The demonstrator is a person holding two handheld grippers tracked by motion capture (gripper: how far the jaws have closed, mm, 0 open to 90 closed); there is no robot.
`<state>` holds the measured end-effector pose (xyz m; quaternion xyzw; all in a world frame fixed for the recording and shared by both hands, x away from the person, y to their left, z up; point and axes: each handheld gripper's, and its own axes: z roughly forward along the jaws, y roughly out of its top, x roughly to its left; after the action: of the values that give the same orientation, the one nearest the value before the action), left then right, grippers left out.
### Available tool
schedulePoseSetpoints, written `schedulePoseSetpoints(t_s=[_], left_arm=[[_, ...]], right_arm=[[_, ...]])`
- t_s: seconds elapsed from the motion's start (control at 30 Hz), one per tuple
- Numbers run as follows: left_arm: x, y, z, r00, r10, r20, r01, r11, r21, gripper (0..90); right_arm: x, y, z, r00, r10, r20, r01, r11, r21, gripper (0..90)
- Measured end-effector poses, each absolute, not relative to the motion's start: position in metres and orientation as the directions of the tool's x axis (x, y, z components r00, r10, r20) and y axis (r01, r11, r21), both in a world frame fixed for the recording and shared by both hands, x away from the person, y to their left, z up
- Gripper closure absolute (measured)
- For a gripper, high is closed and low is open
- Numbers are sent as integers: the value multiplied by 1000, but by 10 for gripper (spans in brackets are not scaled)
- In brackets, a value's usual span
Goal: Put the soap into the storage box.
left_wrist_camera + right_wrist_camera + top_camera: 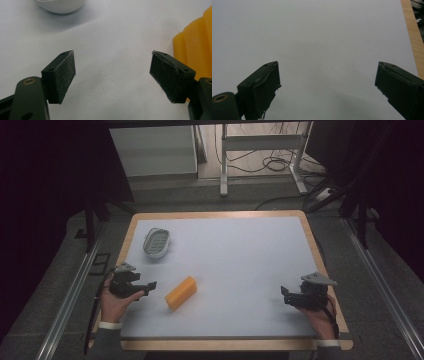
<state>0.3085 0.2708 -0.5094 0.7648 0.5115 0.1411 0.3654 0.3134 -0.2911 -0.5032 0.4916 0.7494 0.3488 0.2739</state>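
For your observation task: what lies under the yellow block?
The yellow block lies flat on the white table mat. Its underside is covered, so anything beneath cannot be seen.

The high view is dim overall: the surroundings fall off into near-black at both sides and corners, while the pale table mat is evenly lit with only faint, soft shadows under the yellow sponge and the white dish. The frame is soft and slightly grainy, with no glare. In both gripper views the mat reads as flat grey-white, the close black pads look soft-edged, and a diffuse shadow darkens the lower mat.
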Motion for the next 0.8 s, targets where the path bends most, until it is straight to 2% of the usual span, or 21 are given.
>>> schedulePoseSetpoints(t_s=[0.4,0.8], left_arm=[[305,266,-505,451,883,-127,670,-241,702,223],[306,267,-504,441,884,-153,686,-222,693,218]], right_arm=[[312,-295,-501,-349,935,-62,538,254,803,64],[310,-296,-501,-357,933,-45,539,245,806,67]])
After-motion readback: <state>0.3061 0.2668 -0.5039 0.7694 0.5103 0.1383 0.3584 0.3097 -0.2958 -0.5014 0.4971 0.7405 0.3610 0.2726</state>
